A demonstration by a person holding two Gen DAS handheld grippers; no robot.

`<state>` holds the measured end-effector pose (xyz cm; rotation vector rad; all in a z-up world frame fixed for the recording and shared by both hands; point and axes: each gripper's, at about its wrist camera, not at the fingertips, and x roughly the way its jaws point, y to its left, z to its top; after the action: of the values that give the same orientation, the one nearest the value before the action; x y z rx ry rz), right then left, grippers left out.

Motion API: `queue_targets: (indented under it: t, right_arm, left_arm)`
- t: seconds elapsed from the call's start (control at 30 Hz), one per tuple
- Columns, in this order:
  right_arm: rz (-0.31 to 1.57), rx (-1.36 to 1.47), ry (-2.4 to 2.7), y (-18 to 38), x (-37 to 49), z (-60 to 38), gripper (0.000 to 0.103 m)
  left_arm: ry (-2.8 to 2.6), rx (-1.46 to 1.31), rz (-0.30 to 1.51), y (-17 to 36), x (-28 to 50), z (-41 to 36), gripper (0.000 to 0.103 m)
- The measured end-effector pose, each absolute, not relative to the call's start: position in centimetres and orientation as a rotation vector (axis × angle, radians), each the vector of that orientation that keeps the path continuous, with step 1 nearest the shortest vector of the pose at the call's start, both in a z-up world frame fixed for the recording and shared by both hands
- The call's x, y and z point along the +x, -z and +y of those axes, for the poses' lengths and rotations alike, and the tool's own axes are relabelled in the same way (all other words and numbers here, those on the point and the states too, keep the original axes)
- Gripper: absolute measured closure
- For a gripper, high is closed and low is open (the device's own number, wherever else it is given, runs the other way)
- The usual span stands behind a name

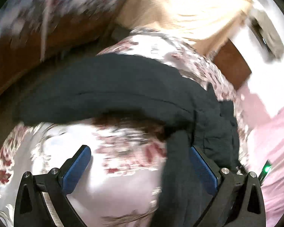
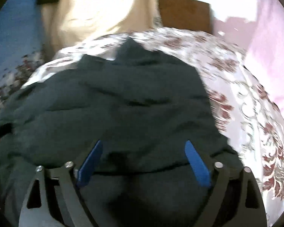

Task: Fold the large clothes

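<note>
Dark garment spread over floral bedspread, both views motion-blurred. Right gripper above the garment's near part, blue pads wide apart, dark cloth filling the gap and running under both fingers; can't tell if cloth is actually touched. Garment's far edge ends in a peak toward the cream fabric; right edge drops off onto bare bedspread, open floral area all along that side up to the pink surface.

Left gripper also spread apart, nothing pinched. Garment crosses this view as a thick folded band, its lower edge lifted off the bedspread with shadow beneath; one strip hangs down just inside the right pad. Bare bedspread between the pads and out to the left. Brown wooden board beyond the bed's far edge
</note>
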<state>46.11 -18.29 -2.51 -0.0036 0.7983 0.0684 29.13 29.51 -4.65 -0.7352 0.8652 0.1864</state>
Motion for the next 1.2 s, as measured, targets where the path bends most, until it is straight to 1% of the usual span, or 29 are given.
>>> queue_targets:
  t: [0.2, 0.4, 0.57, 0.7, 0.73, 0.77, 0.8, 0.83, 0.87, 0.9, 0.97, 1.0, 1.07, 1.13, 1.2]
  right_arm:
    - [0.811, -0.043, -0.245, 1.3, 47.1, -9.4, 0.014]
    - [0.760, -0.171, -0.276, 3.0, 48.5, -0.9, 0.014]
    - [0.683, -0.247, -0.178, 4.3, 47.9, 2.4, 0.014]
    - [0.597, -0.255, -0.203, 3.4, 46.7, 2.9, 0.014]
    - [0.590, -0.263, -0.216, 3.4, 46.6, 3.3, 0.014]
    - [0.596, -0.281, -0.230, 3.5, 46.7, 3.9, 0.014]
    - [0.617, -0.307, -0.242, 4.0, 47.0, 4.5, 0.013]
    - [0.643, -0.334, -0.247, 4.6, 47.3, 4.9, 0.007]
    - [0.670, -0.372, -0.242, 5.4, 47.5, 5.4, 0.006]
    - [0.686, -0.402, -0.234, 6.0, 47.7, 5.9, 0.005]
    - [0.688, -0.403, -0.234, 6.3, 47.8, 5.8, 0.004]
    - [0.689, -0.382, -0.242, 6.2, 47.7, 5.5, 0.004]
    - [0.696, -0.344, -0.259, 6.1, 47.7, 4.9, 0.003]
    - [0.701, -0.318, -0.273, 6.0, 47.6, 4.4, 0.003]
    - [0.701, -0.313, -0.278, 6.1, 47.6, 4.4, 0.003]
  left_arm:
    - [-0.298, -1.008, 0.829, 8.3, 27.1, 36.2, 0.000]
    - [-0.362, -1.319, 0.696, 12.9, 26.3, 40.0, 0.000]
    - [-0.408, -1.422, 0.630, 15.7, 26.1, 41.5, 0.000]
    - [-0.441, -1.443, 0.586, 16.6, 26.0, 42.2, 0.001]
    - [-0.456, -1.439, 0.582, 16.7, 26.0, 42.2, 0.005]
    - [-0.473, -1.432, 0.580, 16.7, 26.0, 42.4, 0.017]
    - [-0.498, -1.426, 0.571, 16.8, 25.9, 42.5, 0.025]
    - [-0.505, -1.431, 0.550, 16.8, 25.7, 42.7, 0.037]
    - [-0.506, -1.439, 0.536, 16.8, 25.5, 43.1, 0.048]
    - [-0.514, -1.440, 0.529, 16.9, 25.5, 43.2, 0.053]
    - [-0.533, -1.407, 0.519, 16.6, 25.5, 43.6, 0.073]
    - [-0.541, -1.375, 0.513, 16.2, 25.5, 43.7, 0.076]
    - [-0.560, -1.301, 0.500, 15.0, 25.5, 43.7, 0.090]
    - [-0.574, -1.207, 0.465, 13.1, 25.7, 43.6, 0.093]
    - [-0.584, -1.120, 0.435, 11.1, 25.8, 43.4, 0.094]
